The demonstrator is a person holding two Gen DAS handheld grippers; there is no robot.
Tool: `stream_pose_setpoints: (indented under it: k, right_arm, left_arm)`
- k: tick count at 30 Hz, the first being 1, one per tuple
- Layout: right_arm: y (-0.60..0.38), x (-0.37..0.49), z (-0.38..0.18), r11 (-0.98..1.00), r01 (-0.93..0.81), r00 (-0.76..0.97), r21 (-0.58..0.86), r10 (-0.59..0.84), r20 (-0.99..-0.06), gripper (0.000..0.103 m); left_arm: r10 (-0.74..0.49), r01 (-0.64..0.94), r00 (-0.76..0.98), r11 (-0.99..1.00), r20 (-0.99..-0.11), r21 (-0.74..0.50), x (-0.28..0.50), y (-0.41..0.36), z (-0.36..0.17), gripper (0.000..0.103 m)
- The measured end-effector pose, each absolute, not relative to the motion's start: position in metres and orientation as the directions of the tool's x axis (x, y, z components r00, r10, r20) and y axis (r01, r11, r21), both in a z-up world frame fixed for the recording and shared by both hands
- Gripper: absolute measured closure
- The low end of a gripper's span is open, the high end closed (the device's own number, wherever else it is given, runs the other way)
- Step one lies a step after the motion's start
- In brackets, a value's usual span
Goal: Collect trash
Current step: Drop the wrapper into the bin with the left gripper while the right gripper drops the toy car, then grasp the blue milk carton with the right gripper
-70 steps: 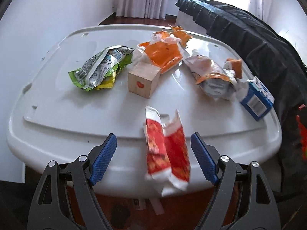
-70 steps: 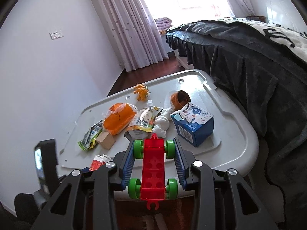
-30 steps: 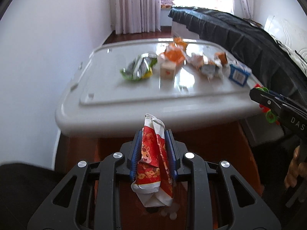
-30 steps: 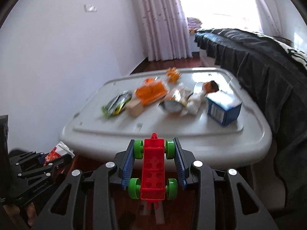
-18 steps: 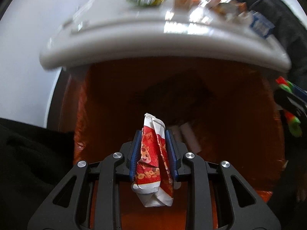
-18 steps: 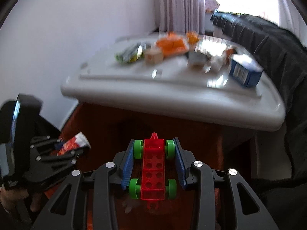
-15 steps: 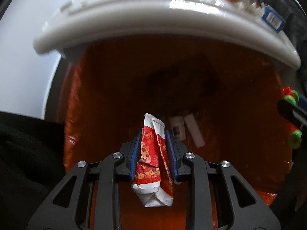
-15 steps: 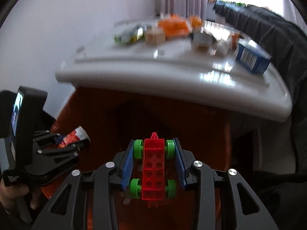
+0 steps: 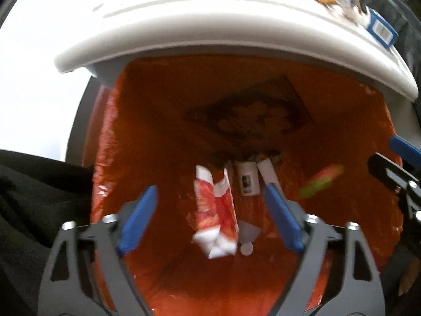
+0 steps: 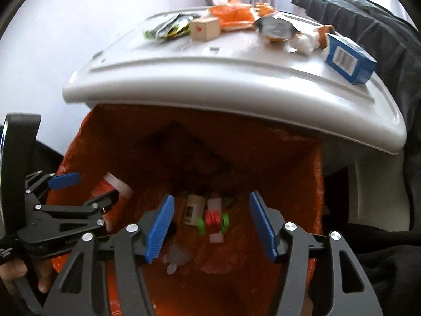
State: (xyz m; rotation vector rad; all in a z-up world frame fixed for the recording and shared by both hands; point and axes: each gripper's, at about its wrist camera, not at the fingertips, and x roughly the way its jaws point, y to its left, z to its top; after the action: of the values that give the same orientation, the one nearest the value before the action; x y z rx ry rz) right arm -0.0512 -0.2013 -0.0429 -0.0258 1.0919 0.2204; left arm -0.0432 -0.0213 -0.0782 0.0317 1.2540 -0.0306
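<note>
My left gripper (image 9: pixel 210 218) is open above an orange-lined trash bin (image 9: pixel 163 137). The red and white wrapper (image 9: pixel 215 210) is loose between its jaws, falling into the bin. My right gripper (image 10: pixel 211 226) is open over the same bin (image 10: pixel 263 158). The red toy car with green wheels (image 10: pixel 213 220) is loose below it, dropping among the trash; it shows blurred in the left wrist view (image 9: pixel 321 180). The left gripper (image 10: pixel 65 194) appears at the left of the right wrist view, the wrapper (image 10: pixel 115 187) beside it.
A white lid-like tabletop (image 10: pixel 236 68) overhangs the bin and carries a green wrapper (image 10: pixel 169 27), a wooden cube (image 10: pixel 205 27), orange wrappers (image 10: pixel 234 15), a silver wrapper (image 10: pixel 276 29) and a blue carton (image 10: pixel 347 58). White scraps (image 9: pixel 246 181) lie in the bin. A dark bed (image 10: pixel 368 26) stands right.
Both grippers have opened over the bin. The left one let go of the red wrapper and the right one let go of the toy car; both are dropping.
</note>
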Motion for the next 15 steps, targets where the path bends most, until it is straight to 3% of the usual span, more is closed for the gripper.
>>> stream_pose_setpoints:
  k: [15]
  right_arm:
    - [-0.222,-0.051,-0.035,0.982,-0.108,0.471,0.154,0.187,-0.862,0.041]
  left_arm:
    - [-0.025,0.039,0.308,0.999,-0.951,-0.014,-0.044,-0.018,-0.078,0.019]
